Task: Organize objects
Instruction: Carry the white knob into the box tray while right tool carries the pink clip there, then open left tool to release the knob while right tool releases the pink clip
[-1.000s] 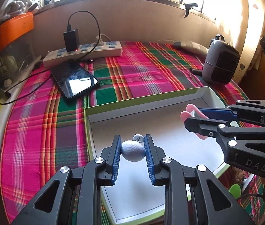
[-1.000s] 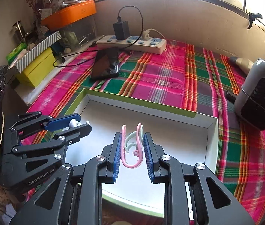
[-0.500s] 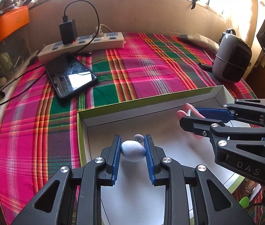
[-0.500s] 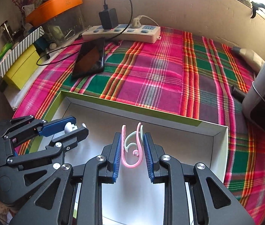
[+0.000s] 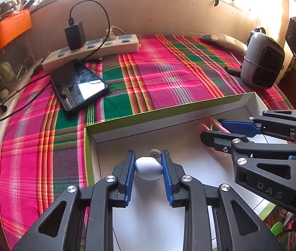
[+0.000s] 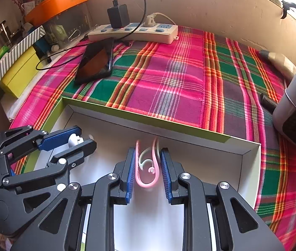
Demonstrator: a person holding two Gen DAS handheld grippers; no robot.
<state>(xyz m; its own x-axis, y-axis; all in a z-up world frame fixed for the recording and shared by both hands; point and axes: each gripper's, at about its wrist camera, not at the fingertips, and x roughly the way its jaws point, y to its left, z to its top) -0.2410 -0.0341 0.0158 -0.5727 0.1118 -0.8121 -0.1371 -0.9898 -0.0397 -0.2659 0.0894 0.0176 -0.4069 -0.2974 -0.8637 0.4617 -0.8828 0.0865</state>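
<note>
My left gripper (image 5: 148,163) is shut on a small white egg-shaped object (image 5: 148,168) and holds it over the left part of a white shallow box with a green rim (image 5: 158,113). My right gripper (image 6: 147,163) is shut on pink and pale green plastic hooks (image 6: 148,167) over the same box (image 6: 148,119), near its far wall. The right gripper shows at the right in the left wrist view (image 5: 212,129). The left gripper shows at the left in the right wrist view (image 6: 78,139), white object between its pads.
The box lies on a pink and green plaid cloth (image 5: 168,73). Beyond it lie a black phone (image 5: 78,87) and a power strip with a charger (image 5: 93,50). A grey heater (image 5: 263,62) stands at the right. Yellow and orange boxes (image 6: 20,75) line the left side.
Both grippers have moved forward and lower into the box, toward its far wall. Each still holds its object.
</note>
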